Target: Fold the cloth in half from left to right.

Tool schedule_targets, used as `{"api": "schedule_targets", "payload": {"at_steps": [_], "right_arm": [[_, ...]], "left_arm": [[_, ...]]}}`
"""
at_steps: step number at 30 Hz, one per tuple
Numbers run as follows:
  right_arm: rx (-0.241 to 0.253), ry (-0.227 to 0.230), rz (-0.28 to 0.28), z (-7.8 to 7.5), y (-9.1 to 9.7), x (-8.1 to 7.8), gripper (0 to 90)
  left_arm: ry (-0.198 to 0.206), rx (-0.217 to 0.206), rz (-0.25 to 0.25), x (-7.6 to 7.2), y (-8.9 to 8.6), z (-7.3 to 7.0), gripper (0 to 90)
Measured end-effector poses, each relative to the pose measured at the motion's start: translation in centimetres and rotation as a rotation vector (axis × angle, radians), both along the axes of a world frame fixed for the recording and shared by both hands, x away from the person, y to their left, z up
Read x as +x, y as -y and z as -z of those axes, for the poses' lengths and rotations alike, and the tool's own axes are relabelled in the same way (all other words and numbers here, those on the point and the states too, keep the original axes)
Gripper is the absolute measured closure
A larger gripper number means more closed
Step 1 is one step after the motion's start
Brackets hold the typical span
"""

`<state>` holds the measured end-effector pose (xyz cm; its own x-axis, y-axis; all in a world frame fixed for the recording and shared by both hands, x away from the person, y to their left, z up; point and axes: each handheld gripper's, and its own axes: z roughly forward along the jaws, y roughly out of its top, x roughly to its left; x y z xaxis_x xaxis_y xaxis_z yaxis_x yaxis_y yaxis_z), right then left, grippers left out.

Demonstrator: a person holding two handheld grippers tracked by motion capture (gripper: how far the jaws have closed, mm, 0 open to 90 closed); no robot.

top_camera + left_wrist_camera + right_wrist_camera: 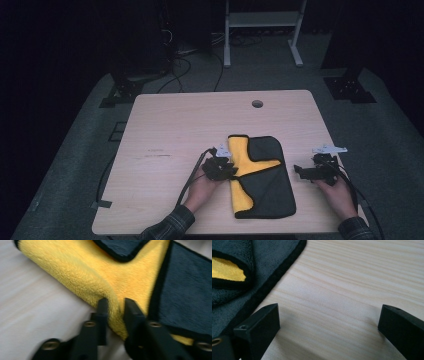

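Yellow and black cloth [260,175] lies folded on the pale wooden surface [165,130], close to its near edge and right of the middle. The left tool [115,305] pinches the cloth's yellow folded edge between nearly closed jaws. The right tool [328,315] rests just beside the cloth's right edge, jaws spread wide over bare wood, holding nothing.

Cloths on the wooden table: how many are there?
1. A yellow-and-dark-grey fleece cloth, partly folded, lies near the table's front edge; the left gripper pinches its yellow fold. The right gripper stands open beside it.
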<state>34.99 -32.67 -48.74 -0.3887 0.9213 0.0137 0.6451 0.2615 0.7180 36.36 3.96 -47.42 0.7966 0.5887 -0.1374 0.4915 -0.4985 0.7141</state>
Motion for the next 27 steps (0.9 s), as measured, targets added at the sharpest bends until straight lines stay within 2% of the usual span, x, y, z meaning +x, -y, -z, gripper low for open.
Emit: {"api": "schedule_targets", "payload": {"at_steps": [1,5,10,18,27], "right_arm": [[0.000,0.000,0.000,0.0,0.0,0.0,2.9],[-0.001,0.000,0.000,0.0,0.0,0.0,2.9],[0.000,0.000,-0.001,0.0,0.0,0.0,2.9],[0.000,0.000,-0.001,0.0,0.0,0.0,2.9],[0.000,0.000,-0.002,0.0,0.0,0.0,2.8]], "left_arm": [[-0.006,-0.007,0.001,0.0,-0.1,0.0,80.7],[-0.011,0.002,0.021,-0.3,-0.6,-0.1,82.1],[-0.021,0.019,0.025,-1.0,-2.2,-0.3,82.6],[-0.024,0.032,-0.011,-1.7,-6.5,-0.5,82.4],[-0.014,0.053,-0.071,-0.8,-10.3,-0.7,82.3]]}}
